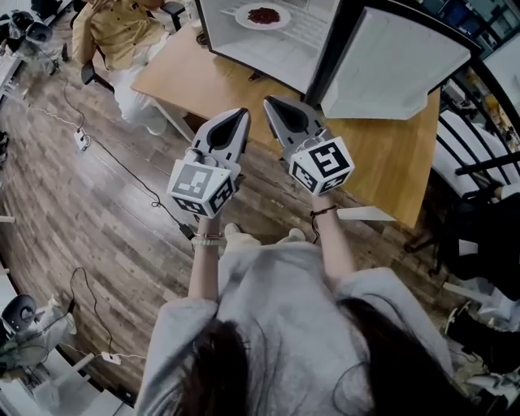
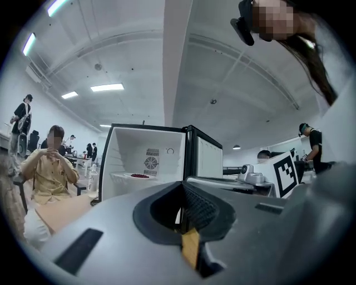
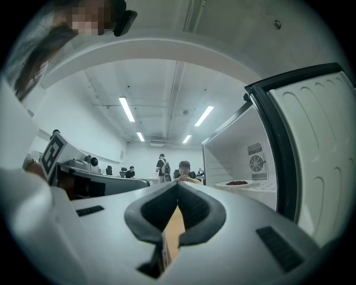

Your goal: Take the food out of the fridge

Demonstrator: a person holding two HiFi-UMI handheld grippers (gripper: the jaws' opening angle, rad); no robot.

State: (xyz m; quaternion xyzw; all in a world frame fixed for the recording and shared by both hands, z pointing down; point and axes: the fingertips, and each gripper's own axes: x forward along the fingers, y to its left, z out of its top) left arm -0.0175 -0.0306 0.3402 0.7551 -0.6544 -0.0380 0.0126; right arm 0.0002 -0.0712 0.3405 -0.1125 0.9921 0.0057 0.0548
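— Left gripper [image 1: 243, 113]?
— Shut. Tips pressed together, nothing between. Held at the near edge of the wooden table [image 1: 382, 154], marker cube toward the body.
— Right gripper [image 1: 269, 101]?
— Shut as well, and empty. Just right of the other one, close beside it but not touching. Both point toward the far side.
— And the food [image 1: 263, 14]?
— Dark red, heaped on a white plate [image 1: 244, 16]. Rests on a shelf inside the fridge [image 1: 268, 57], far beyond both grippers and well apart from them. Not yet taken out.
— Fridge itself?
— Stands on the table, white inside, with a round vent on the back wall. Door [image 1: 390, 65] swung wide open to the right, black rim, white ribbed lining facing in.
— Seen from the grippers too?
— Yes. Left of centre past the closed jaws in the left gripper view, right of centre in the right gripper view.
— Anything else around?
— Seated person [image 1: 122, 32] in a tan shirt at the table's far left corner. Cables trailing over the plank floor [image 1: 97, 203] on the left.
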